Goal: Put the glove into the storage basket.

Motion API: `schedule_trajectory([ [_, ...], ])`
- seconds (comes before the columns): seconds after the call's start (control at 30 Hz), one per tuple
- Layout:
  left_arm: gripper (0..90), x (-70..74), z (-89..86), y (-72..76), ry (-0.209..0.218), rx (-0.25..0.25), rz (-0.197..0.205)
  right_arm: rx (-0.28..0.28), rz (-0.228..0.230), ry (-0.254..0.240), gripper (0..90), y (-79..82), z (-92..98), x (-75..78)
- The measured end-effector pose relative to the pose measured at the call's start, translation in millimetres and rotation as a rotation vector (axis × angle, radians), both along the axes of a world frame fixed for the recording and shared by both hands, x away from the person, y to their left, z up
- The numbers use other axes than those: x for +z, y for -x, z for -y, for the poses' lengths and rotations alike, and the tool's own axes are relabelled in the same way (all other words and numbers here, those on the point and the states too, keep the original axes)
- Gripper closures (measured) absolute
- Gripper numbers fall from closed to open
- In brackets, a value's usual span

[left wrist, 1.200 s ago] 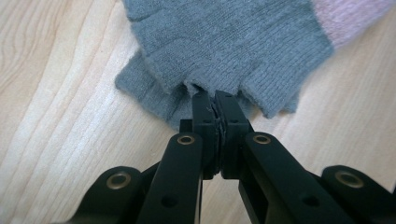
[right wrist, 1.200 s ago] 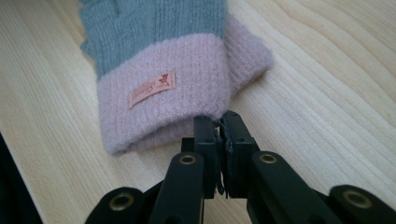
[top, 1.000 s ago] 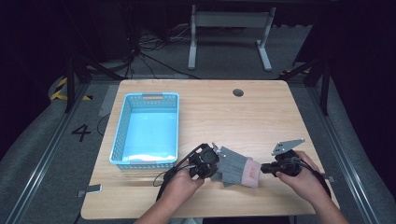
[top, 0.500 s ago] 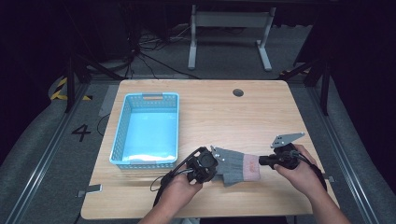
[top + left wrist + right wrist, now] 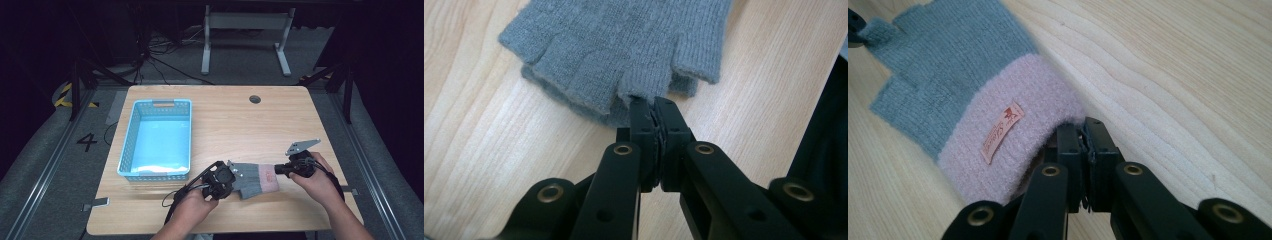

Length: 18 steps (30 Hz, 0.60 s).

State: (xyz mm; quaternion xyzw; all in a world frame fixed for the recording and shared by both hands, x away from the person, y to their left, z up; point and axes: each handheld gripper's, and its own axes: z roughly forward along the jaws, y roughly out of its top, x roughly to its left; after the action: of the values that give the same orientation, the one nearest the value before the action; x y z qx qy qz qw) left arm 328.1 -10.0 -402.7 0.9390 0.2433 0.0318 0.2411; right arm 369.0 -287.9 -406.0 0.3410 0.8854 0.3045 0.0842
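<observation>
Grey fingerless glove [image 5: 252, 179] lies stretched between left gripper [image 5: 231, 176] and right gripper [image 5: 276, 170], both clamped on its edges

The lettering on the small orange label [image 5: 1002, 131] sewn to the glove's pink cuff [image 5: 1008, 150] is too blurred to read. The glove [image 5: 624, 50] runs off the top edge in the left gripper view, its cuff end cut away there.
</observation>
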Motion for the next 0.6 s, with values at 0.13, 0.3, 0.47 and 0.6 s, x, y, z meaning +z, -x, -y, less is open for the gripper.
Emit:
schedule_trajectory([
  [0.13, 88.1, -2.5, 0.3, -2.1, -0.01, -0.005, -0.009, -0.004, -0.005, 0.002, 87.9, -2.4, -0.3, -4.0],
  [0.3, 88.0, -6.4, 0.2, -4.2, -0.018, 0.0, -0.024, -0.004, -0.015, 0.007, 87.9, -4.2, -2.4, -7.6],
  [0.47, 87.9, -9.3, -0.3, -7.0, -0.025, 0.003, -0.033, -0.008, -0.02, 0.01, 87.8, -5.7, -4.1, -10.8],
  [0.6, 87.7, -14.3, 0.9, -8.9, -0.033, 0.003, -0.044, -0.007, -0.023, 0.018, 87.8, -7.4, -4.9, -14.9],
])
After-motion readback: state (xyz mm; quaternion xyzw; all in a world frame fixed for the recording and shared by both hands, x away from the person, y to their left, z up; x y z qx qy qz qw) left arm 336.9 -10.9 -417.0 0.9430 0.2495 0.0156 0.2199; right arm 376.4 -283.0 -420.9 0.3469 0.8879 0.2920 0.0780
